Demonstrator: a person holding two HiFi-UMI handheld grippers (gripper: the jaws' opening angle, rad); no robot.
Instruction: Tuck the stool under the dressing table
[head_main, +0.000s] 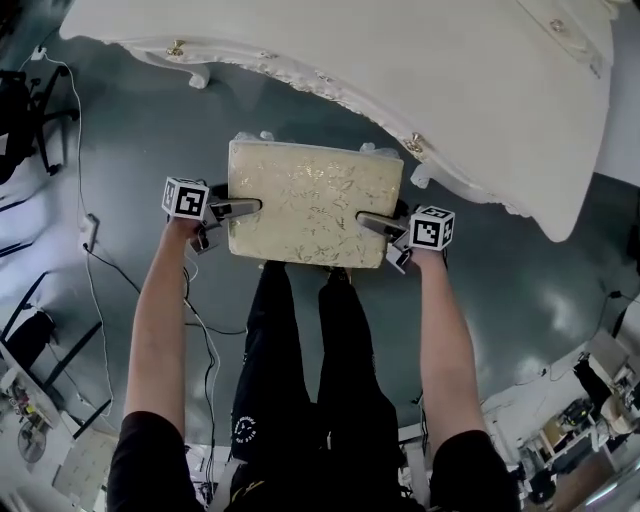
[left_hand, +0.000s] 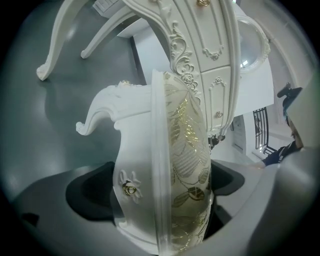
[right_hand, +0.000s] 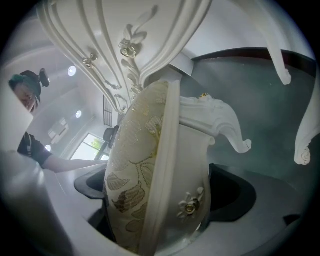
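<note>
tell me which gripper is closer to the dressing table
Right. The right gripper, on the stool's right side, sits just short of the dressing table's curved edge; the left gripper, on the stool's left side, has more floor before the table.

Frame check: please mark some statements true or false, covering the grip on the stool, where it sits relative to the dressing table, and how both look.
1. The left gripper and right gripper each have their jaws closed on one side of the stool. True.
2. The stool is already fully under the dressing table. False: its whole seat shows in front of the table's edge.
3. The stool's cushion is plain dark blue. False: it is pale with a gold leaf pattern.
4. The dressing table is white with gold-coloured knobs. True.
</note>
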